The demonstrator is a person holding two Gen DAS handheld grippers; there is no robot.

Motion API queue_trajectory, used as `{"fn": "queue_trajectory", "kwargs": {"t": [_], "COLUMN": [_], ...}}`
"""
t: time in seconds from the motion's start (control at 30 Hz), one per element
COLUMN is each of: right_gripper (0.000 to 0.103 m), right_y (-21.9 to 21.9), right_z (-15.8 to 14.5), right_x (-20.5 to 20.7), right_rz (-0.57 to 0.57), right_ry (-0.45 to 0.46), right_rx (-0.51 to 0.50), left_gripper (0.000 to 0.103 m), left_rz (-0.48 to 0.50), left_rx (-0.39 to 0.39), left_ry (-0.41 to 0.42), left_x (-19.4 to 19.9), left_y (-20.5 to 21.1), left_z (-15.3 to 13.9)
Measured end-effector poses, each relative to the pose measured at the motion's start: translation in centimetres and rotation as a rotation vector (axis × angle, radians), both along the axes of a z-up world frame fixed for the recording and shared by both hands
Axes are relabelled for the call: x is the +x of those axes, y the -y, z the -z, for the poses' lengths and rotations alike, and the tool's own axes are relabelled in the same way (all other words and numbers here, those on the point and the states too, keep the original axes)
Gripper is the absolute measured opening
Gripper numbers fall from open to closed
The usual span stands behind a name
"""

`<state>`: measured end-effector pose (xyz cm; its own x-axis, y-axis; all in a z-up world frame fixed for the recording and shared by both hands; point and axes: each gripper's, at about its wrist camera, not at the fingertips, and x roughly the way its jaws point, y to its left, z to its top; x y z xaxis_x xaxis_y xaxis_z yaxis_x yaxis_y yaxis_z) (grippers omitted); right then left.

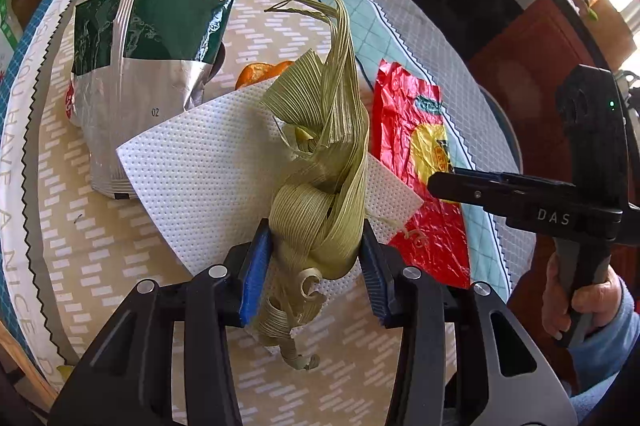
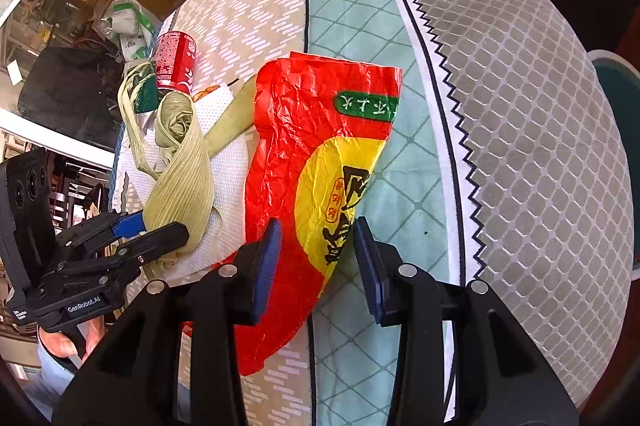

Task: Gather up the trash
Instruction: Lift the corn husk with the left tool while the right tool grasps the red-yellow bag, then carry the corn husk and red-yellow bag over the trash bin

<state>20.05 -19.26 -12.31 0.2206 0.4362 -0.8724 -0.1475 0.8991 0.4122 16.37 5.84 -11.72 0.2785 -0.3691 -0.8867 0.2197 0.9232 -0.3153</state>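
The left gripper (image 1: pixel 316 266) sits nearest the work, its blue pads either side of the near end of the dried leaf husk (image 1: pixel 320 162); the jaws look closed against the bundle, though from these views I cannot tell whether they truly pinch it. The husk's long axis runs straight away from that claw, near end curled toward the table's near edge, frayed tips pointing at the far edge. It lies on a white paper towel (image 1: pixel 200 154).

Beside it, toward the right edge of the table (image 2: pixel 520 106), the red plastic bag (image 2: pixel 316 130) lies flat, its length also running near to far. The right gripper (image 2: pixel 316 262) hovers over its near end, jaws apart, holding nothing.

Farther back are a foil pouch (image 1: pixel 132 66), orange peel (image 1: pixel 260 72) and a red can (image 2: pixel 176 62)
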Motion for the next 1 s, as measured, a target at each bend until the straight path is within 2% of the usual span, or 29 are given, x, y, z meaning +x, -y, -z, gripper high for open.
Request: {"fn": "queue_trajectory", "kwargs": {"t": [0.07,0.13,0.23,0.37,0.63,1.0], "right_gripper": [0.034,0.013,0.006,0.004,0.004,0.004], "right_y": [-0.5,-1.5,-2.8,-1.7,4.9,15.6], "right_z": [0.0,0.3,0.3,-2.5,-6.7,-11.0], "right_x": [0.2,0.5,0.3,0.3,0.1,-1.7], "right_rz": [0.002,-0.020,-0.053,-0.044,0.076,0.257], "right_ry": [0.009,0.000,-0.004,0.079,0.170,0.268], "right_rx": [0.020,0.043,0.026,-0.013,-0.062,-0.091], "left_gripper": [0.044,0.044,0.043,0.043,0.043,0.044], "left_rz": [-0.001,-0.004,-0.013,-0.006,-0.016,0.087], "left_rx": [-0.006,-0.008,0.012,0.003,-0.040,-0.046], "left_ry": [0.002,0.000,0.002,0.046,0.168,0.204], "left_x": [-0.2,-0.3,-0.5,-1.1,-1.5,0.2], "left_y": [-0.1,-0.2,0.0,0.6,1.9,9.5], "left_z": [0.1,0.1,-0.4,-2.7,-8.6,-11.4]}}
